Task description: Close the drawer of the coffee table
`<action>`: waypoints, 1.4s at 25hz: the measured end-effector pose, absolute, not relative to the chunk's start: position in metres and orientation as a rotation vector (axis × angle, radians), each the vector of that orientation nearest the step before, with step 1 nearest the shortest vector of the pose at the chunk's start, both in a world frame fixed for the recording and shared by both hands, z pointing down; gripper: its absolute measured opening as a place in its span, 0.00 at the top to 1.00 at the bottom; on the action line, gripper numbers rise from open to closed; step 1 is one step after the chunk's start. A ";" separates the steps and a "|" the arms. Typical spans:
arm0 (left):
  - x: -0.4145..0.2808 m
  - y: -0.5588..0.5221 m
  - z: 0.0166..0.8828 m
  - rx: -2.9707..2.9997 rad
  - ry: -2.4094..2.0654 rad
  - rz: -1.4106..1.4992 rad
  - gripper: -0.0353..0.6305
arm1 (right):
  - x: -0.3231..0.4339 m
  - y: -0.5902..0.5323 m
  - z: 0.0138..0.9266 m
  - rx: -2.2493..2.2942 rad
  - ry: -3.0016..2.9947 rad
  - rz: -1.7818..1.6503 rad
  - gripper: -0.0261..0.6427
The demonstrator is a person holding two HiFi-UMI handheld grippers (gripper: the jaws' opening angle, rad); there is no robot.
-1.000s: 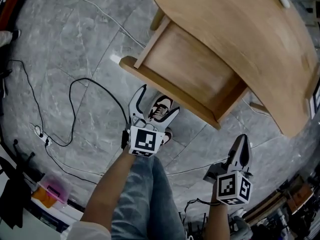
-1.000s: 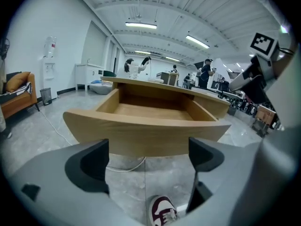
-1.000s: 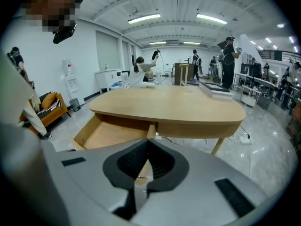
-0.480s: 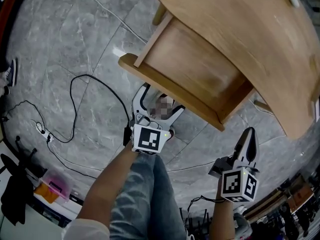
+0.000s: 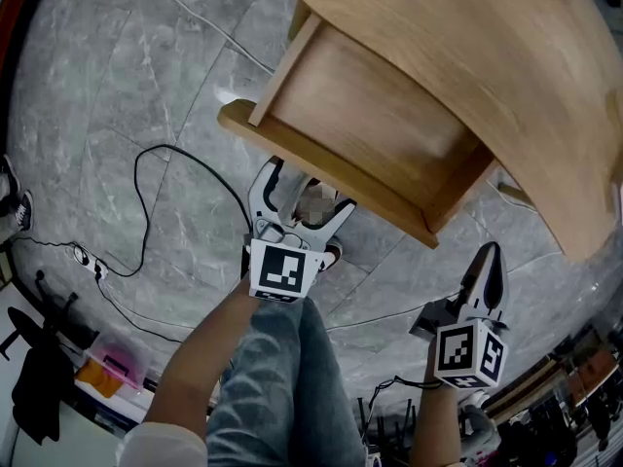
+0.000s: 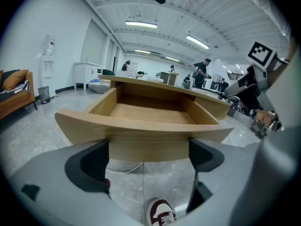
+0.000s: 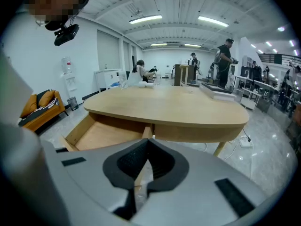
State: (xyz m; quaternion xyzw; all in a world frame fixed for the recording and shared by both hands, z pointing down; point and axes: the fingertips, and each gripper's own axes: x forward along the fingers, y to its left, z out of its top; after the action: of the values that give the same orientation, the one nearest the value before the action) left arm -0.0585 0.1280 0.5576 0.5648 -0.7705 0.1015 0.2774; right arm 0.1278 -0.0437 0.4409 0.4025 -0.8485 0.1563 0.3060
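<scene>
**Drawer stood open, left gripper lined up for the push**

The drawer point(image 5: 365, 115) hung well out from under the oval wooden counter point(image 5: 467, 47) of the coffee table, empty, with its bare floor showing. Its open end faced the person, toward the lower left of the head view. The curved front panel point(image 5: 321, 178) was its long side and ran from upper left to lower right in that view. The travel needed to shut it ran across that line, up and to the right, back under the counter.

The left gripper point(image 5: 307, 191) sat just in front of the panel, low and near its middle, with the fingers point(image 6: 89, 166) spread wide and holding nothing. In the left gripper view the panel filled the gap between them. Whether a fingertip touched the wood could not be told. The right gripper point(image 5: 487, 272) hung off to the side by the drawer's near corner, well apart from the panel. Its fingers were pressed together with nothing between them.

By my reading, the task was at the approach: nothing of the closing was done, since the drawer was out at about full reach. The next move probably called for the left gripper to bear on the panel's face and push straight along the slide. Pressing near the panel's middle would keep the box from skewing and binding in its runners.
</scene>
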 end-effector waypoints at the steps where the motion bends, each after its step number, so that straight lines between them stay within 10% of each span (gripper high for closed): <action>1: -0.059 0.128 0.557 1.517 -2.066 0.271 0.16 | 0.127 -0.044 0.441 1.070 -2.246 0.411 0.96; 35: -0.074 0.099 0.517 1.530 -2.114 0.283 0.16 | 0.136 -0.067 0.450 1.168 -2.183 0.435 0.96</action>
State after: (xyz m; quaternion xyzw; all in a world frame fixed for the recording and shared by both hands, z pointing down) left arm -0.0738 0.0991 0.5169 0.5635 -0.7787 0.1041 0.2556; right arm 0.1364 -0.0674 0.4496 0.4418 -0.8260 0.1645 0.3090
